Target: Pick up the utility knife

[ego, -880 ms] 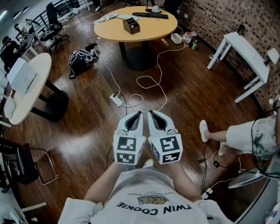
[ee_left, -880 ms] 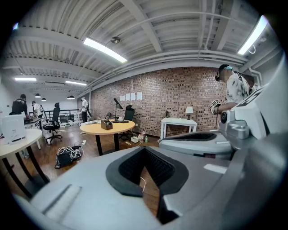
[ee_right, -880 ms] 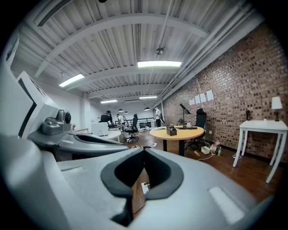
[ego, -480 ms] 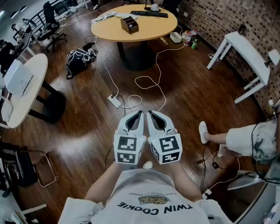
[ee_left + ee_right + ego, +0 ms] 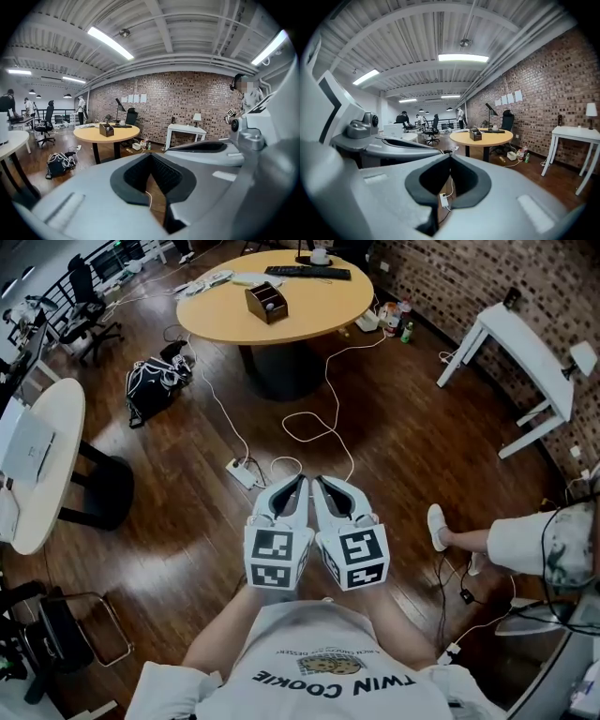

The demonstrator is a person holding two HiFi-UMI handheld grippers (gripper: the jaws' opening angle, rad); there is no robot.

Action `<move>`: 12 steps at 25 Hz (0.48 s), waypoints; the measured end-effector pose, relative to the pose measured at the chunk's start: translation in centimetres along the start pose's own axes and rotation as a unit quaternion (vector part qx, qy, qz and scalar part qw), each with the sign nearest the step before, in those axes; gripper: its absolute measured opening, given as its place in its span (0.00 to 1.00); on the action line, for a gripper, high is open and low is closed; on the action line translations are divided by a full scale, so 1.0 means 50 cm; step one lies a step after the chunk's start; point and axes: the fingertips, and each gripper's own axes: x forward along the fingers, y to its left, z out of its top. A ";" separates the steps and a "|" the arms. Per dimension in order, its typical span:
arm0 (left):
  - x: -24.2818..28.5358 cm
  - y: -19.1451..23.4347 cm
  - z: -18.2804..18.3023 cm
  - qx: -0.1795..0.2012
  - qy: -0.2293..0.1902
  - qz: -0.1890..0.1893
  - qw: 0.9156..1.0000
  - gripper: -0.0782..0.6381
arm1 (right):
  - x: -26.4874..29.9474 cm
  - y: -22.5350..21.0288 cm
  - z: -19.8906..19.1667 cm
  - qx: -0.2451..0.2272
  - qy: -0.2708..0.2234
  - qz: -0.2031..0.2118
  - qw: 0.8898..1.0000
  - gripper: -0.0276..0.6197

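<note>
2 grey handheld grippers sit side by side at the centre of the head view, held out by a person in a white printed T-shirt [image 5: 319, 681] and pointing away over a dark wooden floor [image 5: 187, 521]. The left gripper [image 5: 296, 486] and the right gripper [image 5: 322, 486] almost touch, and each carries a cube [image 5: 277, 559] with square black-and-white markers at its rear. Just beyond their tips a white power strip [image 5: 241, 472] lies on the floor, with a white cable [image 5: 328, 418] looping away toward a round wooden table [image 5: 216, 310] at the top. On that table stand a small wooden box [image 5: 267, 302] and a dark keyboard [image 5: 307, 272]. A black bag [image 5: 152, 382] lies on the floor left of the table, a white desk [image 5: 525, 338] stands by the brick wall [image 5: 469, 277] at right, and another person's leg in a white shoe [image 5: 437, 523] enters from the right edge. The utility knife is too small or hidden to make out in any view. In the left gripper view, the left gripper's black pads [image 5: 133, 176] meet at their tips with nothing between them, so it is closed and empty; the right gripper lies close on the right. In the right gripper view, that gripper's pads also meet at the tips, closed on nothing, with the power strip showing through the gap below them.
</note>
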 end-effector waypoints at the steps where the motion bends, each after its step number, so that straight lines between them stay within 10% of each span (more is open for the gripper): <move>1: 0.012 0.017 0.008 0.000 0.000 -0.004 1.000 0.12 | 0.020 -0.002 0.008 0.000 0.001 -0.004 1.000 0.04; 12: 0.106 0.186 0.053 -0.002 0.008 -0.037 0.999 0.12 | 0.212 0.003 0.082 0.001 0.005 -0.031 1.000 0.04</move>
